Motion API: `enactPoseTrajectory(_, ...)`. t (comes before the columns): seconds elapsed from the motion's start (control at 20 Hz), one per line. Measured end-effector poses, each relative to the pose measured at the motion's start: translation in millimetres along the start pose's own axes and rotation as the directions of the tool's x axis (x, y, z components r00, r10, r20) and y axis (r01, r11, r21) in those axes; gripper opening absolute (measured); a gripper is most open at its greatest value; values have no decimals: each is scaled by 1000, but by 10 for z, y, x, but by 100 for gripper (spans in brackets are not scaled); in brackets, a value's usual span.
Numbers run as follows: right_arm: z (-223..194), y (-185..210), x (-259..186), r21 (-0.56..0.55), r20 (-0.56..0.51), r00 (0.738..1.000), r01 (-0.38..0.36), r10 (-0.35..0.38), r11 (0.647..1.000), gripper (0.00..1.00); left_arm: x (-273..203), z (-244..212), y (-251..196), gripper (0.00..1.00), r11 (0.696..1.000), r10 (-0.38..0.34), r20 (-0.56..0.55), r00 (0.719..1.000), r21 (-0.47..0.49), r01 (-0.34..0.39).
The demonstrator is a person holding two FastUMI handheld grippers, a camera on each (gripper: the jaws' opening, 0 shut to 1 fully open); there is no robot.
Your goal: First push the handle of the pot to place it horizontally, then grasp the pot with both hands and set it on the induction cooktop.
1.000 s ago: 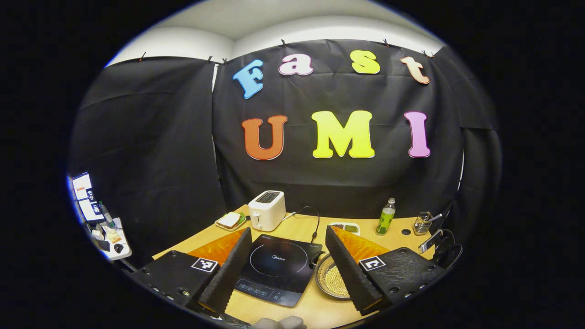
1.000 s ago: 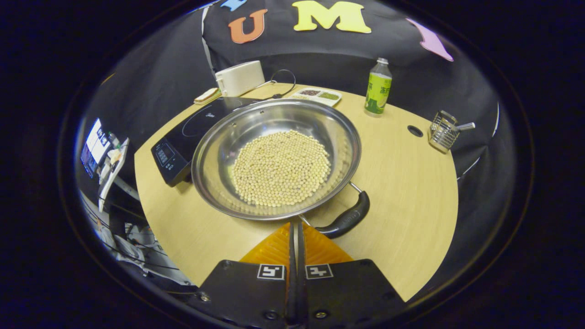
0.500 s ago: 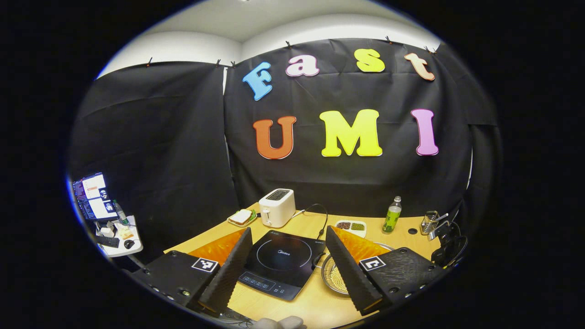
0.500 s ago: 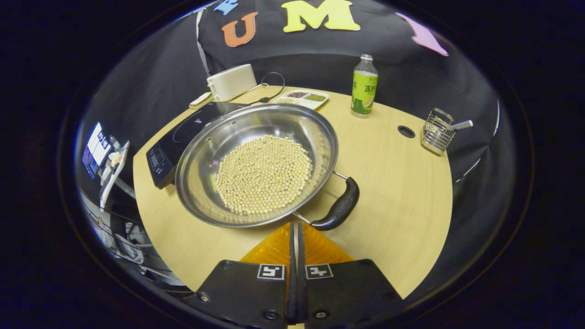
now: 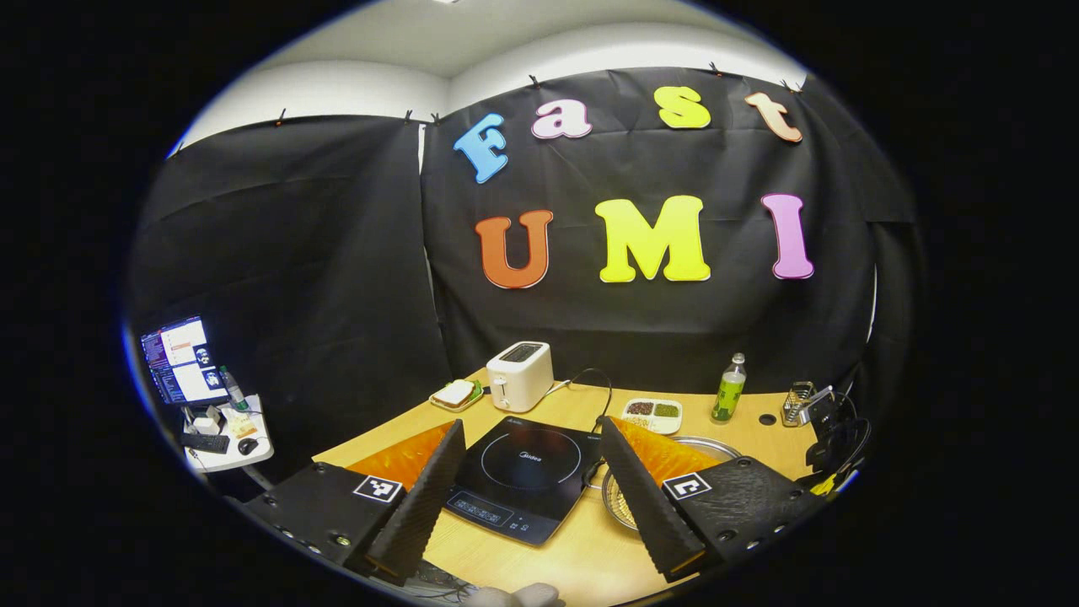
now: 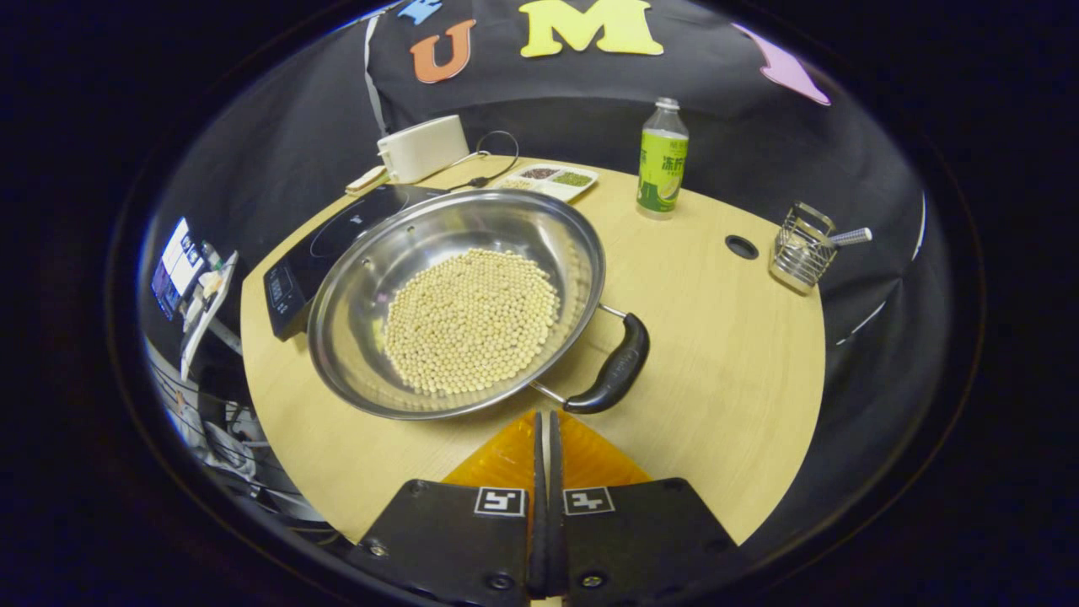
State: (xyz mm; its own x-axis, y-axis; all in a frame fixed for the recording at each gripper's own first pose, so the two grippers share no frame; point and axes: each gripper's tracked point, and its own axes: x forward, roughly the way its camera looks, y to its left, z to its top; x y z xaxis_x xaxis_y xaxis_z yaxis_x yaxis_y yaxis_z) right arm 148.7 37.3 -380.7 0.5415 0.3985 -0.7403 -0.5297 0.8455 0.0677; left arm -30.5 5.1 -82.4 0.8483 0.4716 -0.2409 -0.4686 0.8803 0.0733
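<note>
- My right claw (image 6: 544, 421) is closed, fingers pressed together with nothing between them, tips just short of the pot's (image 6: 455, 299) near rim
- The pot sits on the table (image 6: 716, 337), a wide steel pan with a layer of pale beans (image 6: 470, 320) across its bottom
- Its black handle (image 6: 611, 375) lies on the pot's right side, just ahead and right of my right fingertips; I cannot tell whether they touch it
- The cooktop (image 6: 324, 253) lies on the pot's far left side, partly hidden behind the rim
- My left claw (image 5: 531, 476) is wide open, holding nothing, raised over the table's near edge
- Between its fingers in the left gripper view I see the cooktop (image 5: 523, 476), its glass bare
- The pot (image 5: 620, 497) shows there just right of the cooktop, mostly hidden behind my left claw's right finger
- Toward the back stand a toaster (image 5: 520, 376), a tray (image 5: 652, 411), a bottle (image 6: 662, 160) and a wire basket (image 6: 797, 253), all well apart from the pot
</note>
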Motion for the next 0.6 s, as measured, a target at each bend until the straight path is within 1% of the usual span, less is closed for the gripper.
enactPoseTrajectory(0.05, 5, 20, -40, 3, 9, 1000, 6, -6, 1000, 4, 17, -2, -7, 96, 1000, -13, 5, 1000, 0, 13)
enactPoseTrajectory(0.1, 6, 23, -75, 7, 16, 1000, 15, -16, 1000, 0, 43, -3, -16, 96, 1000, -26, 12, 1000, 3, 26)
enactPoseTrajectory(0.15, -6, 18, -119, 14, 20, 999, 30, -30, 999, 4, 65, -13, -39, 96, 999, -44, 18, 999, 8, 44)
enactPoseTrajectory(0.3, -12, 80, -257, 44, 40, 998, 57, -58, 997, 4, 135, -42, -80, 96, 994, -107, 31, 994, 21, 106)
enactPoseTrajectory(0.35, -26, 113, -306, 53, 47, 997, 62, -64, 997, 1, 173, -46, -98, 96, 991, -131, 37, 991, 27, 130)
enactPoseTrajectory(0.4, -23, 145, -355, 65, 58, 996, 67, -71, 996, 4, 210, -55, -111, 96, 987, -159, 38, 987, 31, 158)
enactPoseTrajectory(0.45, -21, 175, -403, 79, 71, 994, 76, -82, 994, 4, 254, -84, -121, 96, 982, -186, 35, 982, 34, 185)
enactPoseTrajectory(0.55, 3, 220, -507, 120, 100, 988, 105, -118, 987, 10, 351, -118, -138, 96, 971, -239, 26, 971, 31, 238)
enactPoseTrajectory(0.6, 4, 257, -553, 144, 109, 986, 112, -128, 983, 28, 396, -143, -132, 96, 964, -263, 20, 964, 30, 263)
